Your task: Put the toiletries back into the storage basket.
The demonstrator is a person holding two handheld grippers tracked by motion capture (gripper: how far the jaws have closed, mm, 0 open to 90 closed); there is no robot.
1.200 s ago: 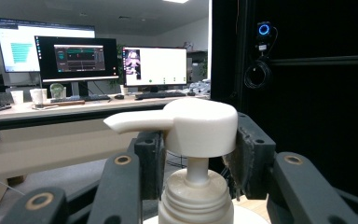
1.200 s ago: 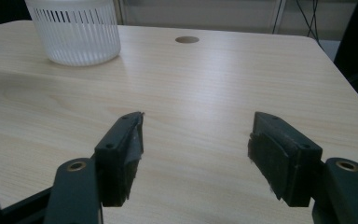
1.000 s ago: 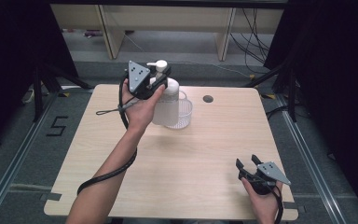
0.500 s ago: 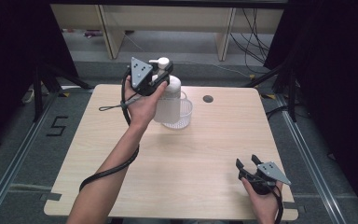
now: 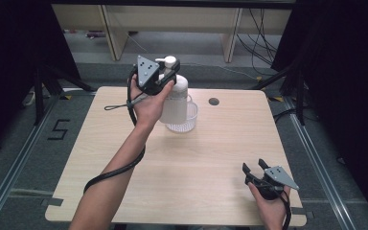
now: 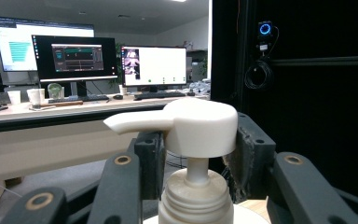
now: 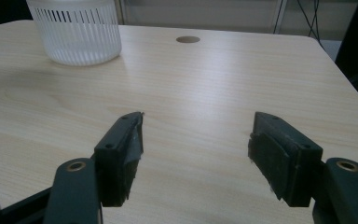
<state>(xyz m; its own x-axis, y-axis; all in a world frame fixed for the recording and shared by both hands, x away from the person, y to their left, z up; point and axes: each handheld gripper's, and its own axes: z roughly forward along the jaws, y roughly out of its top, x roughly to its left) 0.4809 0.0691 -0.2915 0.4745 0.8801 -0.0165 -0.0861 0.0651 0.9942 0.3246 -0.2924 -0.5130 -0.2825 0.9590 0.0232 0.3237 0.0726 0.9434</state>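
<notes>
Pale wooden table (image 5: pixel 211 158) between black curtains, with shelving beyond the far edge. Left tongs (image 5: pixel 168 73) raised over the far half and pinching the white pump bottle (image 5: pixel 175 103) at its pump head (image 6: pixel 200 123), one pad on either side, spout poking out past the left jaw. Gripped high, probably so that the body hangs straight down beneath the jaws. Directly below those tongs, clear ribbed basket (image 5: pixel 188 120), the bottle's base at or just inside its rim; cannot tell whether resting there or hanging free. Right tongs (image 7: pixel 198 126) spread wide with nothing between, parked low near the front edge, basket well ahead of them, apparently kept clear of the work.
</notes>
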